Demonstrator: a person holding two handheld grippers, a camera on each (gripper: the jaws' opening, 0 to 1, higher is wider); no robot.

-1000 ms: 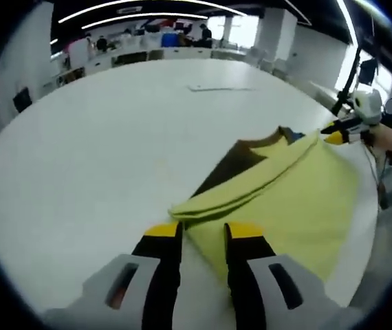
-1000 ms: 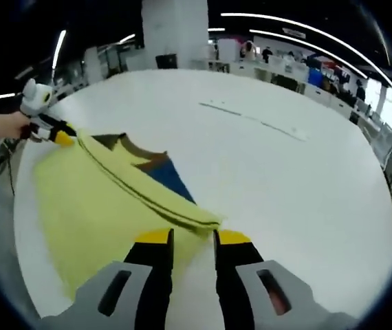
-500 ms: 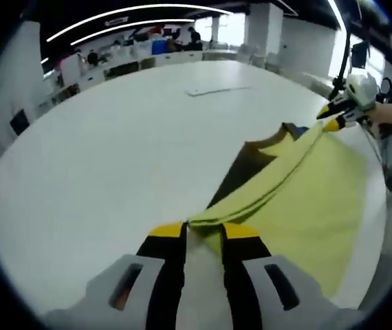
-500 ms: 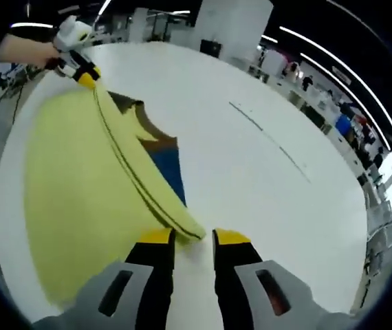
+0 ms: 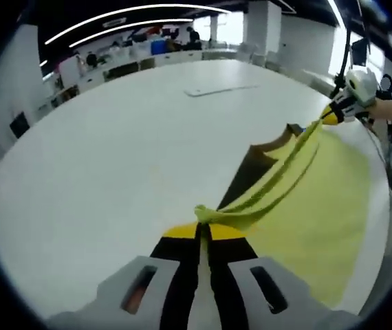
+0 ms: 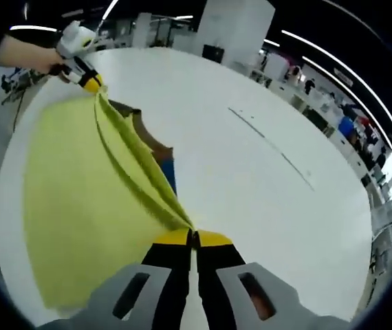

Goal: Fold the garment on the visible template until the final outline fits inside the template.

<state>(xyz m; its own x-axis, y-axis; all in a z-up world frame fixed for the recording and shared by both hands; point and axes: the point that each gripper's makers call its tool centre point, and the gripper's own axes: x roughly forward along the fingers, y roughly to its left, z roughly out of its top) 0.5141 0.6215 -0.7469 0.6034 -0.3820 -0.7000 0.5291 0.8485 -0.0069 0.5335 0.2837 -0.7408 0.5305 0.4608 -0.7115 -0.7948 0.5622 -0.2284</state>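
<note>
In the left gripper view, the left gripper (image 5: 203, 234) rises from the bottom centre with its yellow-tipped black jaws pressed together on a bunched corner of the yellow fabric garment (image 5: 320, 199). The pinched cloth hides the jaw tips' inner faces. From that corner a folded edge of the garment runs as a taut ridge toward the upper right of the frame, where the right gripper (image 5: 335, 113) holds its far end; a hand (image 5: 388, 110) behind it is cut off at the right edge. The rest of the garment spreads over the lower right of the frame, its far border lost against the dark rim.

Beneath the lifted edge, in the middle right of this view, lies a dark flat template (image 5: 247, 175) with brown and blue patches; most of it is covered by the garment, so its full outline cannot be made out.

In the right gripper view, the right gripper (image 6: 192, 238) comes up from the bottom centre, jaws clamped shut on the other corner of the garment (image 6: 72, 199), which fans across the left half of the frame. The left gripper (image 6: 91, 84) grips the ridge's far end at the upper left. A brown and blue sliver of the template (image 6: 163, 161) peeks out beside the fold.

Everything rests on a large white round table (image 5: 113, 151). The room behind is blurred.
</note>
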